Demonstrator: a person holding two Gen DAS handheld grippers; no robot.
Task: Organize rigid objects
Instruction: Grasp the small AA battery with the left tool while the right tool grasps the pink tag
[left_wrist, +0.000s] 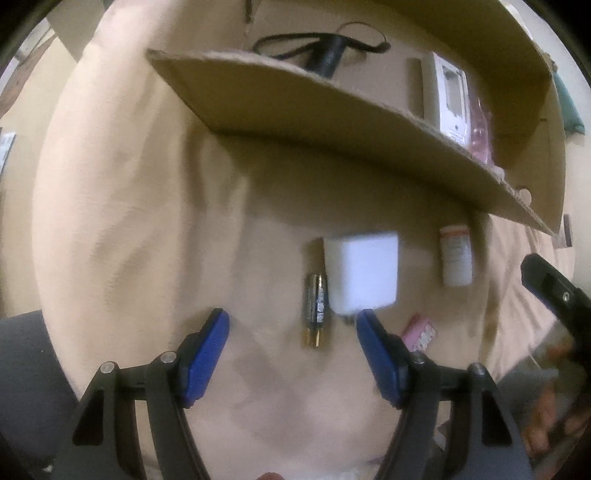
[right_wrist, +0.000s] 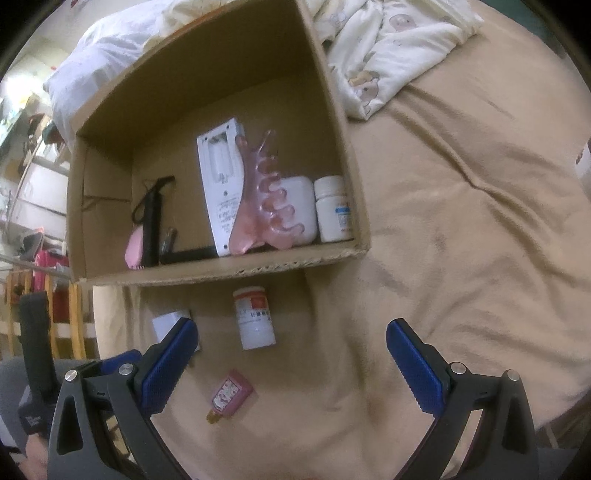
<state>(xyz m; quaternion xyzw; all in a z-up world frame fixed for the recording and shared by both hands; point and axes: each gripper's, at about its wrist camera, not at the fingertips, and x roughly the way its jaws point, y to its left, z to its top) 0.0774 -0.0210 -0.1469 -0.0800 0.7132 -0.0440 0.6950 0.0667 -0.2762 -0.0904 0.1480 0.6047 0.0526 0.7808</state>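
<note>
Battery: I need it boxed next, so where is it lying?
In the left wrist view the battery lies on the tan blanket, against the white cube's left side, outside the cardboard box.

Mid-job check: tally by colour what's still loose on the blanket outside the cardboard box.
White: 2, cube-shaped plastic charger, orange-labelled pill bottle
Pink: 1, small flat bottle
Black: 1, black-and-gold cylindrical battery (blurred, possibly a pair)
Total: 4

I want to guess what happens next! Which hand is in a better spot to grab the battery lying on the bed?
Probably the left. The battery lies just ahead, between the left gripper's open fingers. The right gripper frames the white pill bottle instead.
</note>
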